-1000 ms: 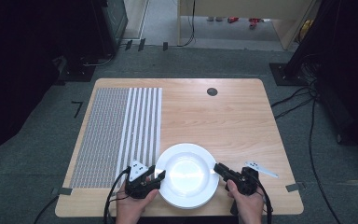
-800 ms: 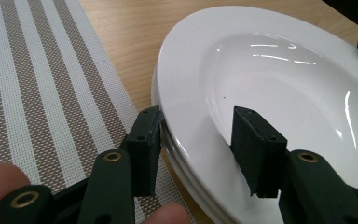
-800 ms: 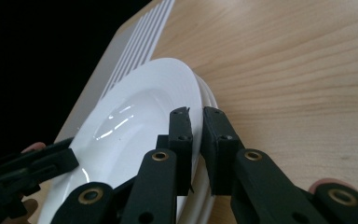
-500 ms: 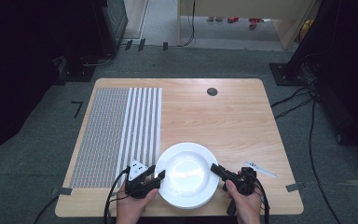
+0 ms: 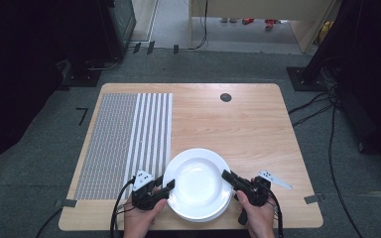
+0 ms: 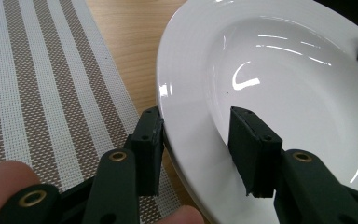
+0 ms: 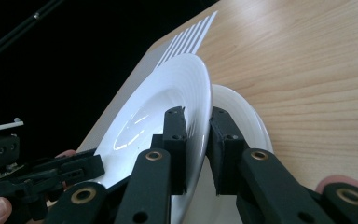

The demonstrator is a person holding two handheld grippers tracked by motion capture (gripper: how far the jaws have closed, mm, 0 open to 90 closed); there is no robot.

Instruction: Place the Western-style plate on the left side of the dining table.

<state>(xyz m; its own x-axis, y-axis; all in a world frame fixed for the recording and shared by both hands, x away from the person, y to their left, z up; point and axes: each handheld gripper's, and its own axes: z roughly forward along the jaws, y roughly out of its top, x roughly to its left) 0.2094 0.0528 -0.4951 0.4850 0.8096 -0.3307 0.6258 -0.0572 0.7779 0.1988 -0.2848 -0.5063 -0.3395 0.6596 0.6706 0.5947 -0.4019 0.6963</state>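
Since the earlier frame the left gripper [image 6: 200, 154] has been closing across the plate's [image 5: 198, 178] rim while the right gripper [image 7: 197, 140] pinches the lower-right rim – glazed, stiff, slippery, breakable – best held by both edges.

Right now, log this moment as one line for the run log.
right gripper: shut on top plate rim | left gripper: jaws closing, straddling rim, not yet pinching | lower plate: on table

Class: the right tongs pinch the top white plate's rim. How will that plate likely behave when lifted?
The top plate looks rigid, so it should lift without bending. Its glossy glaze may slip in the right tongs, which pinch only the rim. It could chip against the lower plate.
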